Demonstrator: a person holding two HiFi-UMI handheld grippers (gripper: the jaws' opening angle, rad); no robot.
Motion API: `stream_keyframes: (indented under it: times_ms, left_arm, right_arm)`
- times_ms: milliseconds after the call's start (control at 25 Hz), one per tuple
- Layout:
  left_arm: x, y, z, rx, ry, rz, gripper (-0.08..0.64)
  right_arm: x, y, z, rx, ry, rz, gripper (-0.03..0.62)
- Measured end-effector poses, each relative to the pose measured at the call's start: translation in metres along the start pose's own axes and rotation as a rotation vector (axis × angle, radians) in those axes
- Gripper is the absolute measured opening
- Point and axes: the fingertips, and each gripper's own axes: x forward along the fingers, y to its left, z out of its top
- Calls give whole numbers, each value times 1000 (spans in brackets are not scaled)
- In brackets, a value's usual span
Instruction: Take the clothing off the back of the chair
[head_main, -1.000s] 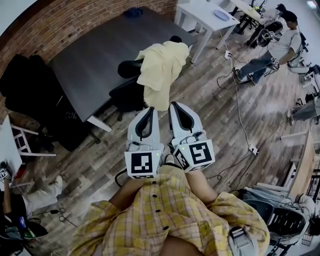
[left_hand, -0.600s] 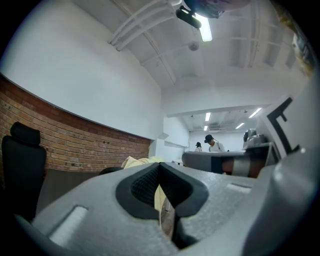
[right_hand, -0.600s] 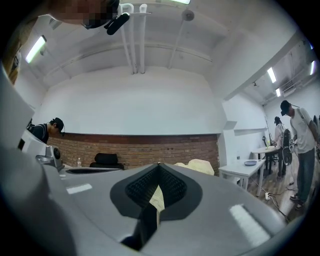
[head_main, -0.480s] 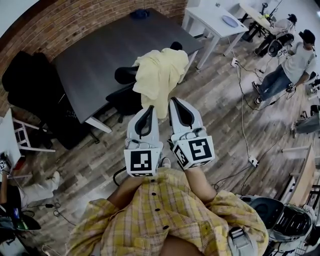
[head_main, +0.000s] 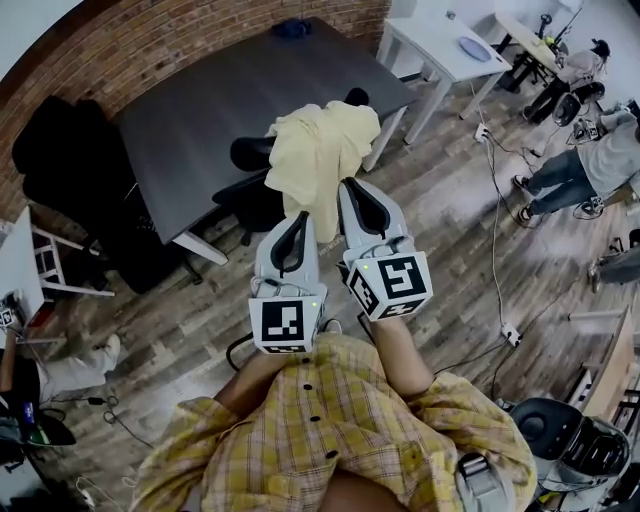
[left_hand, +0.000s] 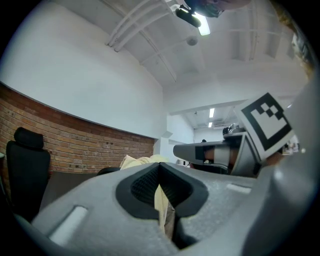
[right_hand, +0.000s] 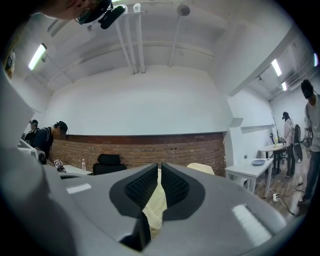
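A pale yellow garment (head_main: 320, 150) hangs over the back of a black office chair (head_main: 250, 200) pushed up to the dark table (head_main: 200, 100). My left gripper (head_main: 300, 216) points level at the chair, its tips just short of the garment's hanging hem, jaws shut with nothing in them. My right gripper (head_main: 346, 184) is beside it, tips next to the cloth's right edge. Its jaws are starting to open: only a thin slit shows, with nothing between them. The garment (left_hand: 137, 161) shows beyond the left gripper (left_hand: 160, 167), and the garment (right_hand: 202, 168) beyond the right gripper (right_hand: 159, 167).
A white table (head_main: 445, 45) stands behind the chair to the right. Cables and a power strip (head_main: 510, 333) trail over the wood floor. A person (head_main: 600, 160) sits at the right edge. Dark chairs (head_main: 60, 170) line the brick wall on the left.
Both grippers have moved forward toward the chair; their tips now reach the garment's lower edge. The garment has not moved on the chair.
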Motion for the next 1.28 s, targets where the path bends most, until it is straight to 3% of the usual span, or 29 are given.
stream_keyframes:
  times_ms: [880,1280]
  left_arm:
    - [5,12,-9,14,11,63,0]
    - [10,13,-11,14,18,50,0]
  right_arm:
    - [65,-20,-11,-1,73,71,166]
    - [102,-36,-26,-66,149,42,236]
